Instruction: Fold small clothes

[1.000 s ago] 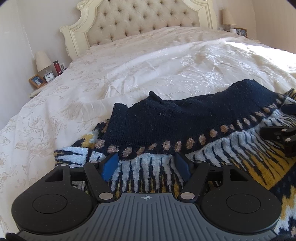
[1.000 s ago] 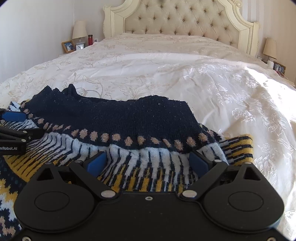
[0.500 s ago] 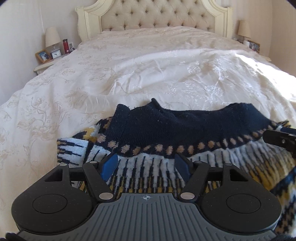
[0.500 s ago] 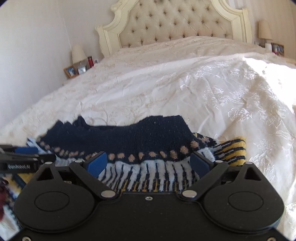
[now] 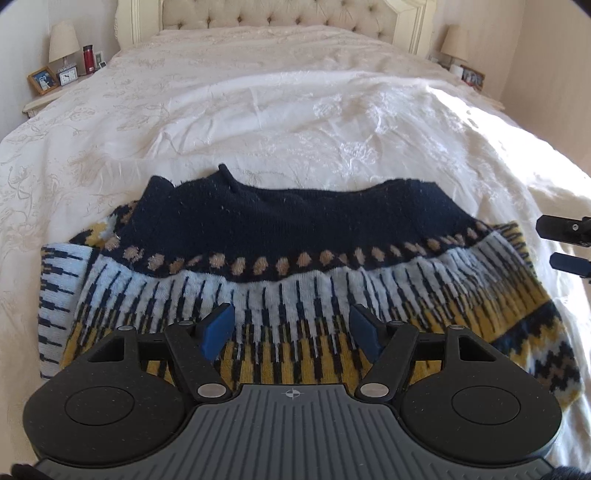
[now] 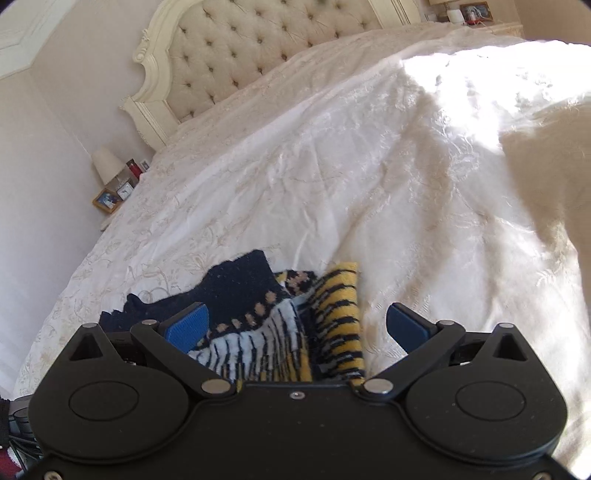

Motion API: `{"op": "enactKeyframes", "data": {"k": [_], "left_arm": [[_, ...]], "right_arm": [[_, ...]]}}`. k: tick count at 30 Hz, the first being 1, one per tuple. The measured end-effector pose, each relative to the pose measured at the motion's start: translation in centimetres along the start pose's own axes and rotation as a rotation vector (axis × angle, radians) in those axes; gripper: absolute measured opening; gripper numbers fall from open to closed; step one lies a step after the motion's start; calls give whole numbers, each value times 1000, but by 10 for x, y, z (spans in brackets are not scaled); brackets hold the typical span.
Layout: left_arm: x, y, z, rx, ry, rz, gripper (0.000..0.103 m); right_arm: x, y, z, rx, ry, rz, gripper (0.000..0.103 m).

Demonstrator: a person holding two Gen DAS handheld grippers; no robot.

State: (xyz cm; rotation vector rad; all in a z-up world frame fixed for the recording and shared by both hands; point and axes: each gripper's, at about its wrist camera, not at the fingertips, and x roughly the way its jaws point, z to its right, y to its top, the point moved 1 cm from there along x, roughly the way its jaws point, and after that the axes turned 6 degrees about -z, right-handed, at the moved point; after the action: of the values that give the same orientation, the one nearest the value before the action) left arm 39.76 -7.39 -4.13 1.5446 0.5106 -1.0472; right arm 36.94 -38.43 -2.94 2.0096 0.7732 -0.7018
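Note:
A folded knit sweater (image 5: 288, 266), navy at the far edge with tan dots, white, navy and yellow stripes nearer, lies flat on the white bed (image 5: 295, 110). My left gripper (image 5: 291, 328) hovers open above its near striped part, nothing between its blue pads. The right gripper (image 5: 565, 243) shows at the right edge of the left wrist view, beyond the sweater's right end. In the right wrist view the right gripper (image 6: 299, 328) is open over the sweater's (image 6: 280, 332) right end, tilted, holding nothing.
A tufted cream headboard (image 5: 280, 14) stands at the far end of the bed. The left nightstand (image 5: 55, 92) carries a lamp, clock, photo frame and red bottle. Another lamp (image 5: 454, 44) and a frame stand far right. Bright sunlight falls on the bedspread's right side (image 6: 480, 92).
Both grippers have drawn back and up from the sweater. The right gripper has swung off to the right and tilted, now over the sweater's right end. The sweater stays put.

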Motion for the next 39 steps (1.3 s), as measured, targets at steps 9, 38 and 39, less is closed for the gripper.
{"op": "enactKeyframes", "data": {"k": [9, 38, 39], "left_arm": [[13, -8, 6, 38, 44, 6, 71], [21, -12, 8, 40, 61, 51, 80], [21, -13, 8, 41, 60, 51, 80]], "right_arm": [[25, -14, 5, -41, 38, -152, 103], [18, -60, 15, 32, 285, -88, 87], [18, -60, 14, 32, 278, -82, 81]]}}
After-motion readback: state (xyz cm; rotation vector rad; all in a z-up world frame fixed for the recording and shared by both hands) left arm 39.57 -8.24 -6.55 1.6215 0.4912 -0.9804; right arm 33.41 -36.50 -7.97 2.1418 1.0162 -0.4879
